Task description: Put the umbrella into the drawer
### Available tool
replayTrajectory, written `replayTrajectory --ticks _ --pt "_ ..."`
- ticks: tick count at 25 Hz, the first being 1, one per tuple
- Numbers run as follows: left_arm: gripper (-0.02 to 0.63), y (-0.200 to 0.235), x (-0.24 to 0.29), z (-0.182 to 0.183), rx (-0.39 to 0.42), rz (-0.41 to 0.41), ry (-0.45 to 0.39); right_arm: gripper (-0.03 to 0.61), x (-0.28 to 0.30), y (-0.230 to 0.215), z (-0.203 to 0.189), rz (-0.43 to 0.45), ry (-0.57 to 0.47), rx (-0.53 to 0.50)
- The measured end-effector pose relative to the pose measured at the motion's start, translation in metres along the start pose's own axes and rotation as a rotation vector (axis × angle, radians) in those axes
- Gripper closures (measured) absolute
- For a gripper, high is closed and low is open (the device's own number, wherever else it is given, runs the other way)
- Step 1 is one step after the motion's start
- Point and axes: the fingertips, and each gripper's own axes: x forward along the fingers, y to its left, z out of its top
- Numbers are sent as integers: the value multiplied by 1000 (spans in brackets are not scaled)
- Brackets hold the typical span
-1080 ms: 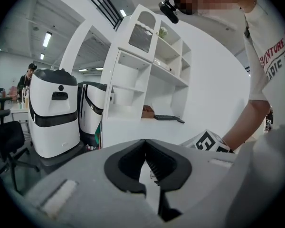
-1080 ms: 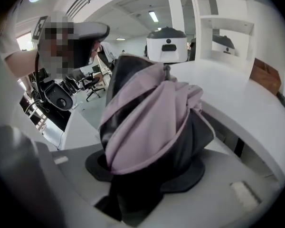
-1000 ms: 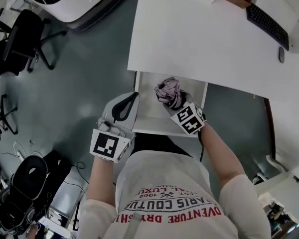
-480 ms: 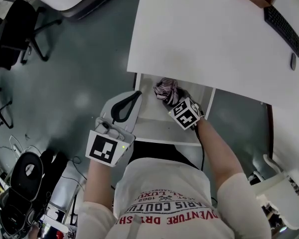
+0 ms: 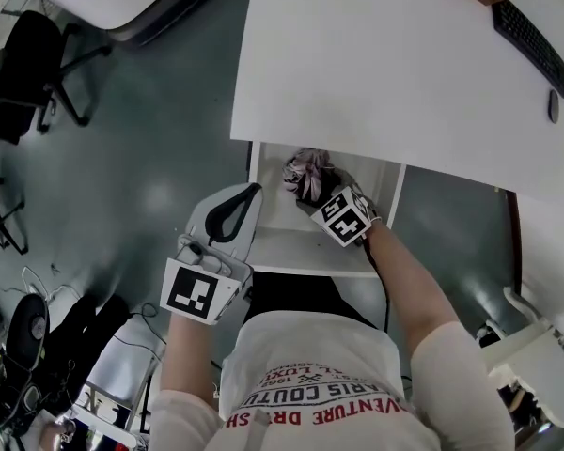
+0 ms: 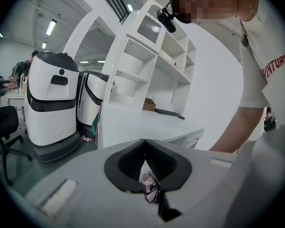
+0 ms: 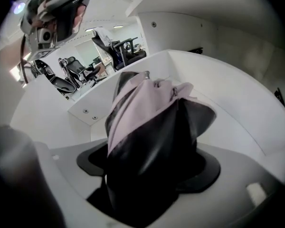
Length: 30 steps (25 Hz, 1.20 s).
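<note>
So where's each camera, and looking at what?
Head view: on the person's head, looking down at drawer, left tool, right tool, arms.
Left gripper view: rides the left tool, facing the desk; shut jaws and an arm show.
Right gripper view: rides the right tool, facing into the drawer; jaws opening around the umbrella.
All three share the umbrella.

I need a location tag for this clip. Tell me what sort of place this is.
Probably an office or lab: a white desk with a keyboard, swivel chairs on a grey floor, and white shelves.
</note>
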Motion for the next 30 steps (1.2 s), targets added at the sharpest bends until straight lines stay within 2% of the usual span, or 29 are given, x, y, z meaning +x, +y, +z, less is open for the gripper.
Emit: replayTrajectory --ticks 2,5,14,15,16,18,22,25,27,30 --pt "609 -3 -1 5 5 -3 8 179 -6 -6 5 -27 -4 2" --pt "609 -9 -8 22 17 -9 -24 179 -26 -11 23 -92 -61 -25" --pt "609 -49 -34 78 117 -19 -84 187 -124 11 80 -158 -291 -73" --pt "609 -57 -39 86 127 -19 -92 209 -143 16 87 -170 -333 -70" --pt "609 -64 -44 94 136 -19 -103 258 -163 21 96 -187 -377 -63" --pt "609 -78 -55 109 160 -20 -124 383 -199 30 109 -232 -454 -49" --pt "609 -105 -75 133 211 -35 -142 518 -262 54 122 -303 -568 -39" --pt "609 -119 -83 153 248 -51 -170 531 -304 64 137 -338 -661 -53" --pt "609 -124 -86 167 266 -58 -188 578 -333 65 145 -384 -728 -49" --pt "609 -130 -89 194 288 -60 -230 578 -378 63 156 -447 -830 -20"
